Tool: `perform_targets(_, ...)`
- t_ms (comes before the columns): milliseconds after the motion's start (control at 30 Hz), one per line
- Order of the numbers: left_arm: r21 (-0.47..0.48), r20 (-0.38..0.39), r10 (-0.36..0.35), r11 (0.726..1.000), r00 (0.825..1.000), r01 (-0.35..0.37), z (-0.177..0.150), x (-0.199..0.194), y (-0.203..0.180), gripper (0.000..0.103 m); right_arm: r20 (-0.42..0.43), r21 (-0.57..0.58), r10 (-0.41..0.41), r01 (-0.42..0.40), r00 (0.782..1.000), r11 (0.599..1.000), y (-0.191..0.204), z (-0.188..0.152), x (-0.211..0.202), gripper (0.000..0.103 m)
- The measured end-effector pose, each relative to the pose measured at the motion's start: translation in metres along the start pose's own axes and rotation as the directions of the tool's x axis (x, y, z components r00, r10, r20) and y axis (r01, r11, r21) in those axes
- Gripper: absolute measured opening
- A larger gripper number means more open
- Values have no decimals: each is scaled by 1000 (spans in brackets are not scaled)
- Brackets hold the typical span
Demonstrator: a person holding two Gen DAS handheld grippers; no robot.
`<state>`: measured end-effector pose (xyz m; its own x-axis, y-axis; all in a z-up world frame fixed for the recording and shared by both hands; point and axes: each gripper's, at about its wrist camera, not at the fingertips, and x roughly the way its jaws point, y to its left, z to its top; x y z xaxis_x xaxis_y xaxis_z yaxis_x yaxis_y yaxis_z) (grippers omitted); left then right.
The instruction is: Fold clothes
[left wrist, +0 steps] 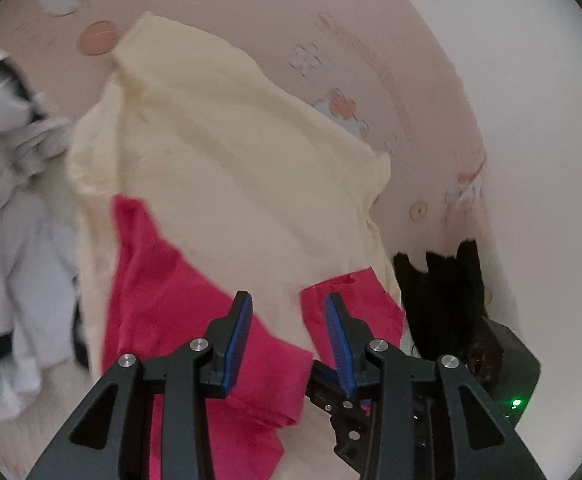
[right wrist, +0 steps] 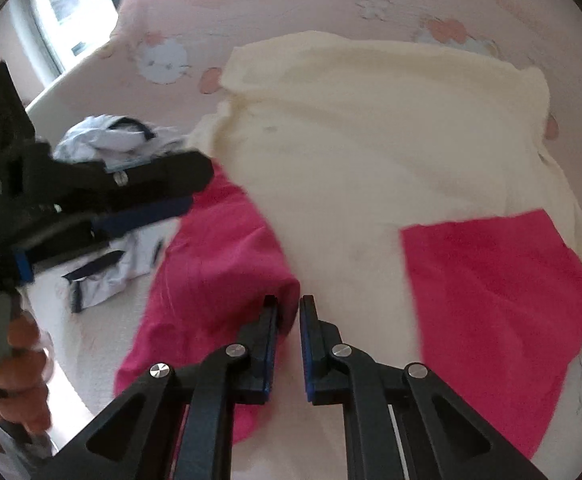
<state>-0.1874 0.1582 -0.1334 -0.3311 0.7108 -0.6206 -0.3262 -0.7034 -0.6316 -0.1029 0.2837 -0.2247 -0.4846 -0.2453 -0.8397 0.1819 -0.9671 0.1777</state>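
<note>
A cream garment (left wrist: 227, 152) with magenta sleeves (left wrist: 163, 300) lies spread on a pink patterned bedsheet (left wrist: 275, 12). It also shows in the right wrist view (right wrist: 363, 132), with one magenta sleeve (right wrist: 219, 256) at left and another (right wrist: 491, 280) at right. My left gripper (left wrist: 287, 304) is open above the garment's lower edge, nothing between its blue pads (left wrist: 239, 340). My right gripper (right wrist: 289, 312) is nearly closed, its tips at the edge of the left magenta sleeve; I cannot tell whether it pinches cloth. The left gripper (right wrist: 131, 200) appears blurred in the right wrist view.
A heap of white and grey clothes (left wrist: 15, 200) lies to the left, also seen in the right wrist view (right wrist: 107, 140). A dark object (left wrist: 443, 300) sits at the bed's right edge. A window (right wrist: 71, 4) is behind the bed.
</note>
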Motion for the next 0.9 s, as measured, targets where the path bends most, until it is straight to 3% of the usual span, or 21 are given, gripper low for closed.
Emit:
perform_targets(133,51,-19,35,998,999,-34,1,4,-15,36,-24,21,-45,46,999,999,-16,-5,3,9)
perform_targets(200,58,-38,67,996,997,-65,-4,2,-14,55,-22,23,-45,45,999,999,-18,-8,1,9)
perform_targets(233,48,-49,99,994,994,-97,-8,2,-11,74,-21,24,-47,48,999,999,-19,-10,0,9)
perform_targets(267,35,-48,115,993,992,-113,-10,0,-8,78,-20,20,-49,50,999,999,-18,-11,-2,10)
perform_targets(333,-5,-51,117,993,992,-117,-14,-4,0,78,-19,10,-54,54,998,998,-16,-13,-4,11)
perform_targets(400,-71,-77,83,994,994,-88,-17,-5,11,78,-13,-18,-63,63,998,998,-12,-14,-7,29)
perform_targets(433,-106,-77,63,992,995,-71,-19,-7,16,78,-9,-33,-68,67,998,997,-10,-15,-8,46)
perform_targets(467,-128,-73,55,990,996,-64,-20,-9,20,78,-4,-36,-66,66,998,997,-9,-15,-10,54)
perform_targets(900,-334,-100,-18,942,995,-16,-36,-10,59,78,-35,6,-58,58,998,998,-1,-24,-13,59)
